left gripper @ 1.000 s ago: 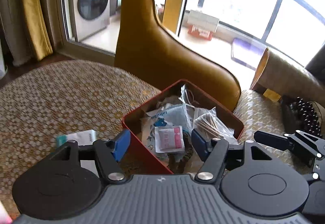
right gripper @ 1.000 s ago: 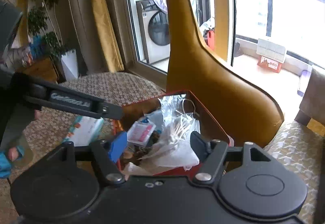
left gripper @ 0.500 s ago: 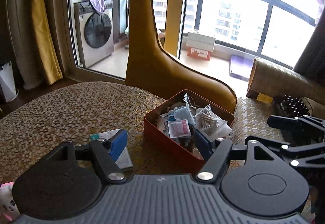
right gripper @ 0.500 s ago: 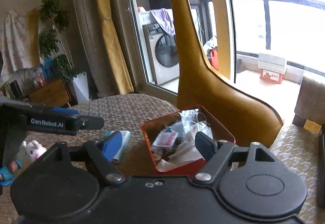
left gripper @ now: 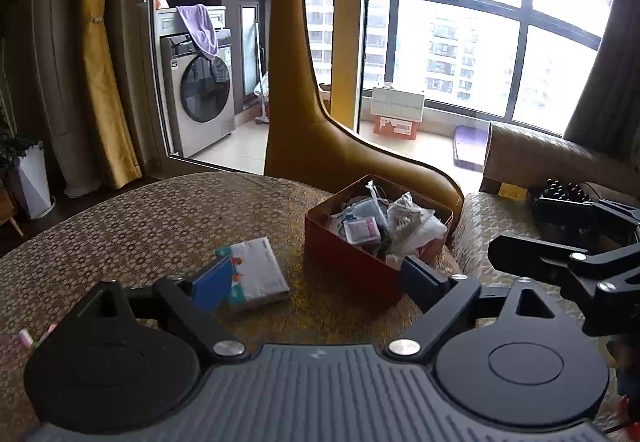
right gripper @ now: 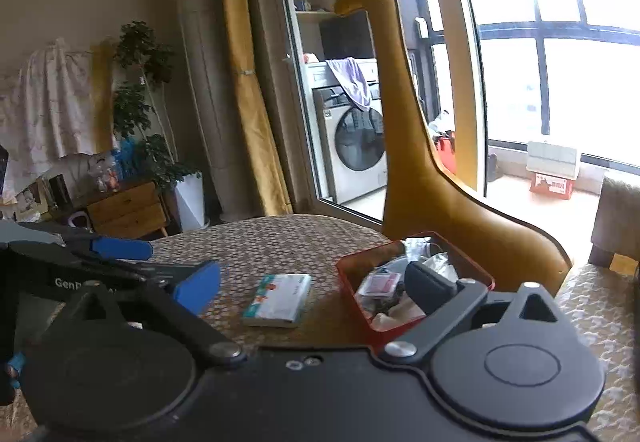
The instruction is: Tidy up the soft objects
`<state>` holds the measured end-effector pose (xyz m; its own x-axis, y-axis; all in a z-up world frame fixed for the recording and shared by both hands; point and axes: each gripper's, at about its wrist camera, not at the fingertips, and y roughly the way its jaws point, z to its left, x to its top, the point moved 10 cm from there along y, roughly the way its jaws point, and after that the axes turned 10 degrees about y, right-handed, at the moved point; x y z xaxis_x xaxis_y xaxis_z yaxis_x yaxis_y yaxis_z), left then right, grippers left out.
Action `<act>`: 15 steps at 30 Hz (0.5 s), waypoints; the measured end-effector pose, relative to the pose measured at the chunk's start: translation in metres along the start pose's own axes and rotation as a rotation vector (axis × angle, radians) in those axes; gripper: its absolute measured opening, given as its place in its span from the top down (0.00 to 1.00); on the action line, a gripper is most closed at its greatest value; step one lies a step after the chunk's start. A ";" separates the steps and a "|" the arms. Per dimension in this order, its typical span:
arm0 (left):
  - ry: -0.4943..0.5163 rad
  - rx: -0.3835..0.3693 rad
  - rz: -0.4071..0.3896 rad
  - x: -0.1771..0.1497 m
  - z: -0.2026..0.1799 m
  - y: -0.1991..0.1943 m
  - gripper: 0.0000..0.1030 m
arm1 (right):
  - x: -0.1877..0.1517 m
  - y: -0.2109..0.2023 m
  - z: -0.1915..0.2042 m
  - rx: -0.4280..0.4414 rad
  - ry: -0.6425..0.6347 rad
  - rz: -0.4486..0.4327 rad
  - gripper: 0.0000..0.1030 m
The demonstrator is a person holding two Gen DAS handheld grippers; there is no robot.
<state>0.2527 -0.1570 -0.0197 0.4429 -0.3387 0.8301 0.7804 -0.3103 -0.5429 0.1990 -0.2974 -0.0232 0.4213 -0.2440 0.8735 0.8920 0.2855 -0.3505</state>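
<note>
- The red box (left gripper: 352, 262), square and full of crinkly bags, sits past the left gripper (left gripper: 316, 278), which has just been opening and holds nothing.
- A flat tissue pack (right gripper: 278, 300) lies ahead of the right gripper (right gripper: 316, 290), also just opened, empty.
- Only the right view shows the plant (right gripper: 144, 109).

A red box (left gripper: 352, 262) sits on the bumpy gold tabletop (left gripper: 132, 226). It is open on top and stuffed full of soft little packs and crinkly clear bags (left gripper: 408, 213), with a small pink and white packet (left gripper: 362, 230) lying on top. Near its left side, not touching, a white tissue pack (left gripper: 256, 274) lies flat.
</note>
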 end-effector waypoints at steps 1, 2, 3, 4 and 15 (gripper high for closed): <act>0.000 0.002 -0.005 -0.003 0.000 -0.005 0.07 | -0.003 -0.003 0.003 0.004 -0.002 -0.004 0.01; 0.000 0.005 -0.011 -0.006 -0.001 -0.009 0.06 | -0.005 -0.005 0.006 0.006 -0.003 -0.008 0.00; 0.001 0.008 -0.017 -0.008 -0.001 -0.014 0.06 | -0.007 -0.007 0.009 0.010 -0.006 -0.011 0.00; 0.000 0.013 -0.024 -0.011 0.000 -0.019 0.05 | -0.009 -0.010 0.011 0.013 -0.008 -0.014 0.00; -0.015 0.045 -0.058 -0.037 -0.001 -0.054 0.04 | -0.028 -0.035 0.018 0.018 0.056 -0.049 0.00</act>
<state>0.1933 -0.1287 -0.0212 0.4023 -0.3083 0.8620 0.8238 -0.2887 -0.4878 0.1530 -0.2834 -0.0292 0.3862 -0.3096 0.8689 0.9089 0.2885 -0.3012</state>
